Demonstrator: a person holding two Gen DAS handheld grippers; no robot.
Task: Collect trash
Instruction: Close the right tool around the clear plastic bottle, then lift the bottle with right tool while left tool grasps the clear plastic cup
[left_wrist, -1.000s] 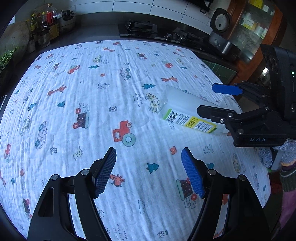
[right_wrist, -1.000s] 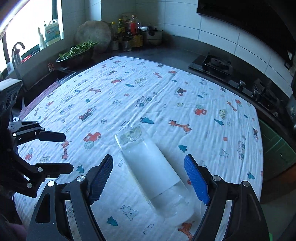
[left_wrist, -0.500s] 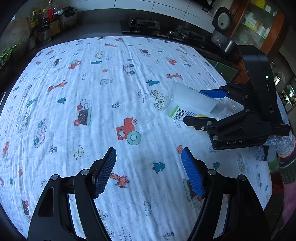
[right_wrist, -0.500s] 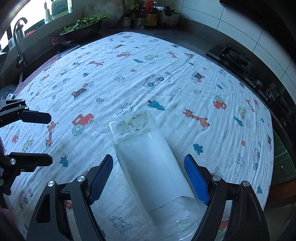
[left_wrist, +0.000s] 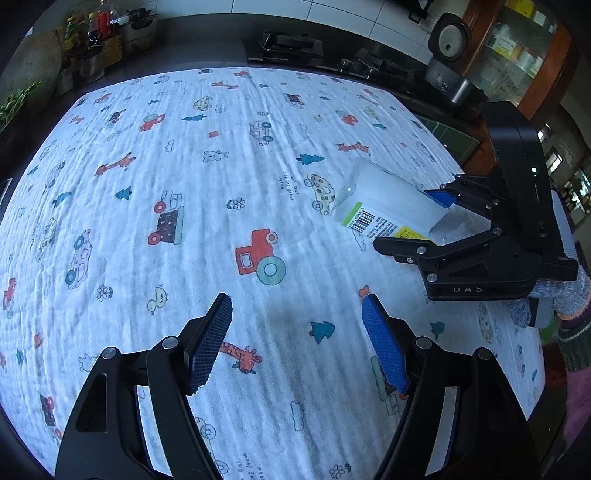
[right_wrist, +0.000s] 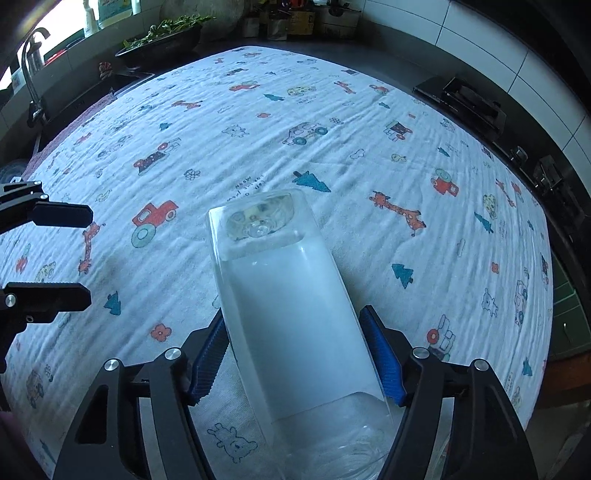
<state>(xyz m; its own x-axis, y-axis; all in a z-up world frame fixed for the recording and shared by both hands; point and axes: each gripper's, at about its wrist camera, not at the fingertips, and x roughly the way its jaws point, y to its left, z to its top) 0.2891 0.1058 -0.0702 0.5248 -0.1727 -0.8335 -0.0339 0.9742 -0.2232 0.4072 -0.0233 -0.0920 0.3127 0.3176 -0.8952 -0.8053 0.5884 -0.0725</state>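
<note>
Straddling clear plastic bottle (right_wrist: 291, 306) lying on printed cloth (right_wrist: 258, 110): right gripper (right_wrist: 295, 354), pads touching both sides. Left gripper (left_wrist: 297, 343) near bottle, jaws wide, empty.

Bottle (right_wrist: 291, 306) lying on cloth (right_wrist: 332, 147), between right claw (right_wrist: 295, 354) fingers; left claw (left_wrist: 295, 339) apart, leftward.

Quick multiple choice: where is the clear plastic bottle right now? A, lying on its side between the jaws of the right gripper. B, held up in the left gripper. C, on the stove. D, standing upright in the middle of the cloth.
A: the clear plastic bottle lies on its side on the patterned cloth, with the right gripper straddling it, a jaw at each side.
</note>
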